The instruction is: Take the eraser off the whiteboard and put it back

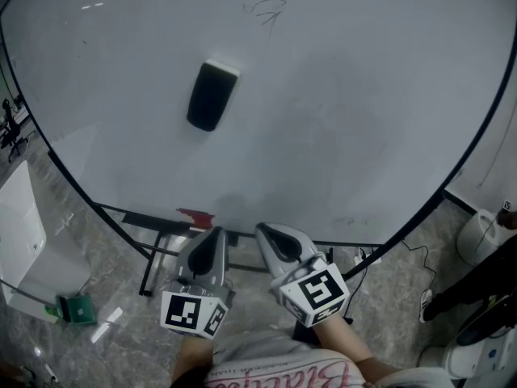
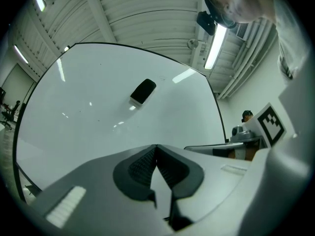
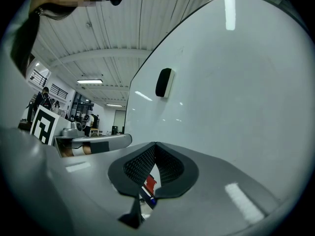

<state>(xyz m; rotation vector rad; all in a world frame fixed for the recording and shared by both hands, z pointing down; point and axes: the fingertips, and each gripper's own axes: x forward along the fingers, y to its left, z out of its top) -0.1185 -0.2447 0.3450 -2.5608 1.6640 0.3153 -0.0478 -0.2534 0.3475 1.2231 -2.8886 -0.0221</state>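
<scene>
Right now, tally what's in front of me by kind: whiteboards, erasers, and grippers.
whiteboard: 1
eraser: 1
grippers: 2, the left gripper and the right gripper
Total: 4

We see a grey marbled floor under a white cabinet, with a green box just beside the cabinet. Well above it, a ribbed ceiling carries a lit tube lamp.
</scene>
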